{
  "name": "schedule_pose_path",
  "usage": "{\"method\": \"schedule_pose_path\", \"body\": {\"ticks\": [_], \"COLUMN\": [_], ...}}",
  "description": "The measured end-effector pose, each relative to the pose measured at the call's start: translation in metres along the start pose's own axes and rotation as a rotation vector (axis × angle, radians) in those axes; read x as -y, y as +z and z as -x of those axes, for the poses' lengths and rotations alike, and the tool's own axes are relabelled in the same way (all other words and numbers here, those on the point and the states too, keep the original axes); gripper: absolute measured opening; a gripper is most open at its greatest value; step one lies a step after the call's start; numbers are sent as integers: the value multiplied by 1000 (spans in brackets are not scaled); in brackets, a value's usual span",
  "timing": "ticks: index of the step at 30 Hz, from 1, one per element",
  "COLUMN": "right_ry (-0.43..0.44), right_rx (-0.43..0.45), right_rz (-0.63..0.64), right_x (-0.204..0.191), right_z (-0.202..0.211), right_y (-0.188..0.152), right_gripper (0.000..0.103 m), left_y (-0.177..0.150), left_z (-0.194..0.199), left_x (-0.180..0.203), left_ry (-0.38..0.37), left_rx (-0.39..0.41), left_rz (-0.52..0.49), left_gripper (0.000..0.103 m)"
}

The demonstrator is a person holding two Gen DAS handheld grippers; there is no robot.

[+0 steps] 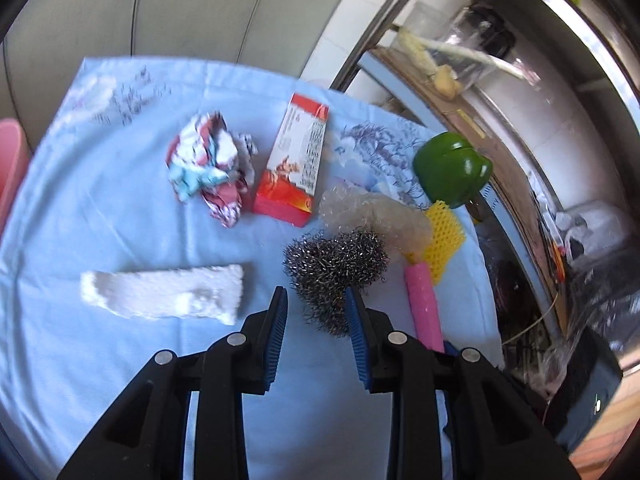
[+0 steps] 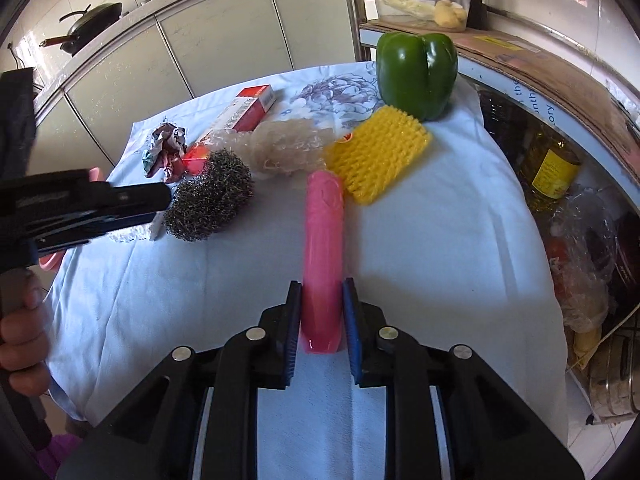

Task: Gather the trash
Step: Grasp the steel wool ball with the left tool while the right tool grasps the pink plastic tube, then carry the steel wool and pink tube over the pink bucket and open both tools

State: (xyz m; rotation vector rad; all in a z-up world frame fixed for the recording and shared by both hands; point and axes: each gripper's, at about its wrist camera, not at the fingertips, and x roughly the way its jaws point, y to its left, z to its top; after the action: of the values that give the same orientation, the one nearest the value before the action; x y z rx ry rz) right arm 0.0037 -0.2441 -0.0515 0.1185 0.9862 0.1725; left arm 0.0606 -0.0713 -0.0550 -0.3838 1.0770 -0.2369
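**Two grippers over a littered tablecloth**

The left gripper (image 1: 316,300) hangs with its jaws spread just above the near edge of a steel wool scourer (image 1: 334,268), gripping nothing. To its left on the pale blue tablecloth (image 1: 100,208) lies a white foam block (image 1: 164,294). Farther off sit a crumpled paper ball (image 1: 210,168) and, just right of it, a red carton (image 1: 294,160) lying flat. Right of the scourer a clear crumpled wrapper (image 1: 372,210) touches a yellow foam net (image 1: 444,236), with a green bell pepper (image 1: 452,168) standing at the far right corner. A pink bin (image 1: 10,160) shows at the left frame edge, though motion blur makes its shape uncertain.

The right gripper (image 2: 322,316) has its blue pads (image 2: 294,320) on either side of the near end of a pink plastic handle (image 2: 323,256) that lies on the cloth pointing away; the pads look to be touching it, but whether they are pressing is not clear. The handle's far end meets the yellow net.
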Motion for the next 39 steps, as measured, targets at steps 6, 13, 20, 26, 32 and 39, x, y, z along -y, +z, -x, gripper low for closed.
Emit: {"method": "schedule_pose_path", "body": {"ticks": [6, 13, 20, 26, 32, 39], "right_ry": [20, 57, 94, 96, 88, 65], "right_rx": [9, 20, 23, 12, -16, -9], "right_rz": [11, 5, 5, 24, 15, 17], "right_x": [2, 7, 7, 3, 1, 5], "right_z": [-1, -1, -1, -1, -5, -11], "right_y": [-4, -4, -4, -2, 5, 17], "right_gripper": [21, 22, 33, 37, 38, 38], "left_y": [-3, -16, -25, -35, -43, -44], "left_z": [-19, -18, -2, 20, 33, 43], "left_x": [0, 11, 22, 22, 11, 0], "left_ry": [42, 76, 75, 115, 84, 55], "left_rx": [-26, 18, 64, 126, 134, 149], "left_rz": [33, -66, -171, -250, -259, -232], "left_gripper": [36, 24, 15, 15, 15, 15]}}
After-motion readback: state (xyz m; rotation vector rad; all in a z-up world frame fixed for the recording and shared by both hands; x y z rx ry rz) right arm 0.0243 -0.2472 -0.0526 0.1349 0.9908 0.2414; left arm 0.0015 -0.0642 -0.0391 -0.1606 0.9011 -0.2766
